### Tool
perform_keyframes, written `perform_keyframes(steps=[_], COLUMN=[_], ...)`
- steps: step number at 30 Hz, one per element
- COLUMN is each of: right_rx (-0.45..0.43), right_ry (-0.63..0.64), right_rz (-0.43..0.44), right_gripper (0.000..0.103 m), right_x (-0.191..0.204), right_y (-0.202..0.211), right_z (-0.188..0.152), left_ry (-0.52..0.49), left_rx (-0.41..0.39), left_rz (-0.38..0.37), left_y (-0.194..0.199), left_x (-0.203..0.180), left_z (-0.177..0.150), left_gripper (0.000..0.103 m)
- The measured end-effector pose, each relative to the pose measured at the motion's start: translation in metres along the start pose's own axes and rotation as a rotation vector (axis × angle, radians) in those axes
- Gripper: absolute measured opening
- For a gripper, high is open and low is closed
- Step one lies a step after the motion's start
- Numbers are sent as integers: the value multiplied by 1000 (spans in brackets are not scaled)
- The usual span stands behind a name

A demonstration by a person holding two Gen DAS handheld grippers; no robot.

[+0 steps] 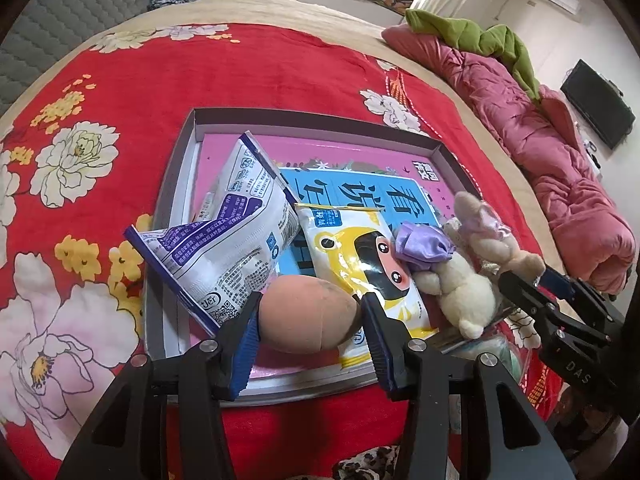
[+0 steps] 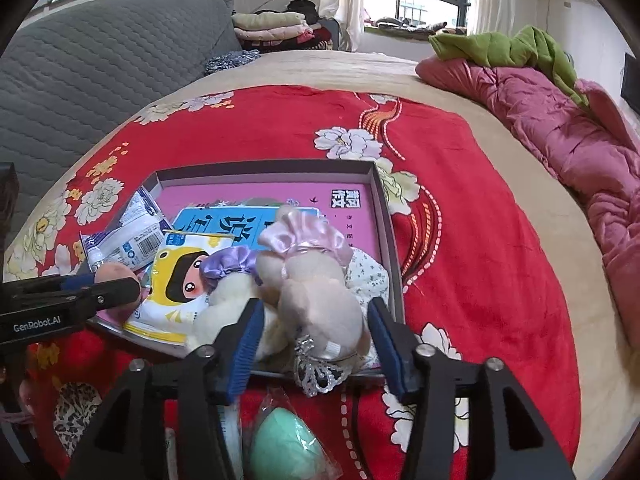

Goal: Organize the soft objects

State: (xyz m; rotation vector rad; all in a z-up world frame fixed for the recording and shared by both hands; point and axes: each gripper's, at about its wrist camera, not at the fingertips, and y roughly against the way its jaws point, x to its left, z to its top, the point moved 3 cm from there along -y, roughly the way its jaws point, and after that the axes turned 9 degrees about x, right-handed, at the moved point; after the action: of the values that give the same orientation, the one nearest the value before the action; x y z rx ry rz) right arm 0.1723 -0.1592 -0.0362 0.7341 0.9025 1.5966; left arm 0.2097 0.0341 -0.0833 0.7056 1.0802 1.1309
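Red floral bedding (image 1: 200, 80) carries the shallow box (image 1: 320, 118). Left gripper (image 1: 310, 316) clamps the peach sponge egg (image 1: 306, 314); right gripper (image 2: 316, 332) stands wide around the plush doll (image 2: 316, 292). Closing off-centre could drag the yellow packet (image 2: 172, 280) out.

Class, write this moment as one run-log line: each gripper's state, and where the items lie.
left gripper: shut on peach sponge | right gripper: open around plush toy | tray: holds two packets, toys | green sponge: outside tray
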Motion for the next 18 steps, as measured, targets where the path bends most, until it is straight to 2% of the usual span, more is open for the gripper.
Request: perform_keyframes(steps=[18], right_rx=[-49], right_ry=[3], right_rz=[-4], right_gripper=[63], right_x=[1], right_y=[24], right_z=[5], left_ry=[6], left_rx=[-8], left_rz=[-2], left_y=[8], left_x=[1], left_z=[1], left_gripper=[51])
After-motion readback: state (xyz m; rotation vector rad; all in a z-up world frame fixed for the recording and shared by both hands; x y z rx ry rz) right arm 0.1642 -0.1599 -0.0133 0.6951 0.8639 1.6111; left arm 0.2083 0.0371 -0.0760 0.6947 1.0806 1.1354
